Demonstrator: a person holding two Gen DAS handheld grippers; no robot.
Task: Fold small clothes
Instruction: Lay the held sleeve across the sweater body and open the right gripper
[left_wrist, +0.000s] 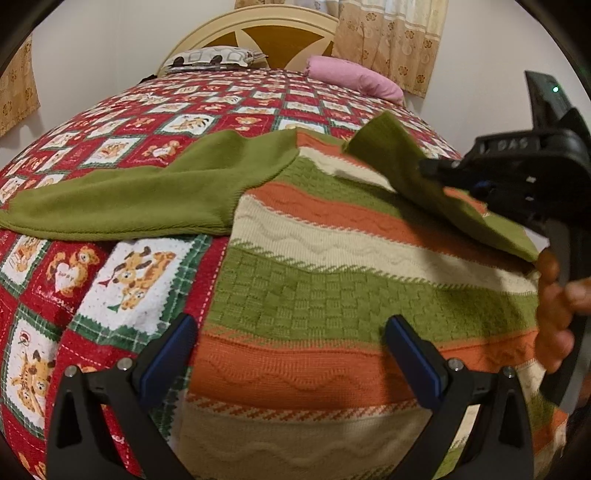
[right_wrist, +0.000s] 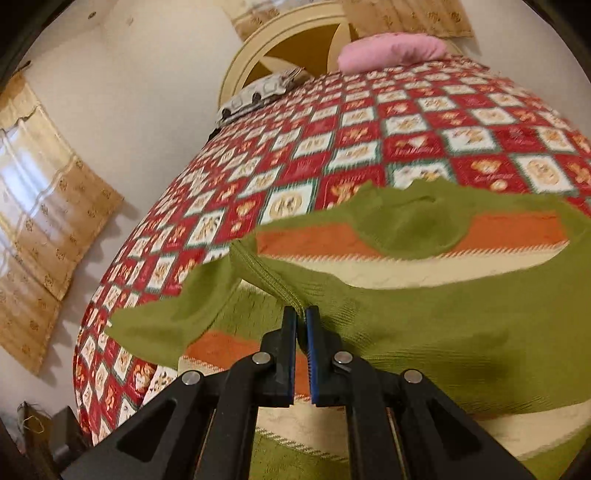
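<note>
A small knitted sweater (left_wrist: 332, 288) with green, orange and cream stripes lies flat on the bed. Its left green sleeve (left_wrist: 122, 199) stretches out to the left. My left gripper (left_wrist: 291, 339) hovers open over the sweater's lower body with nothing between its fingers. My right gripper (right_wrist: 301, 314) is shut on the cuff of the right green sleeve (right_wrist: 443, 325) and holds it lifted across the sweater's body. In the left wrist view the right gripper (left_wrist: 428, 170) comes in from the right with that sleeve (left_wrist: 406, 162) draped under it, a hand (left_wrist: 554, 306) behind.
The bed has a red and white checked bear-print cover (left_wrist: 110, 273). A pink pillow (left_wrist: 354, 77) and a patterned pillow (left_wrist: 210, 59) lie by the cream headboard (left_wrist: 258, 26). Curtains (right_wrist: 40, 221) hang at the left wall, and the bed edge drops off on that side.
</note>
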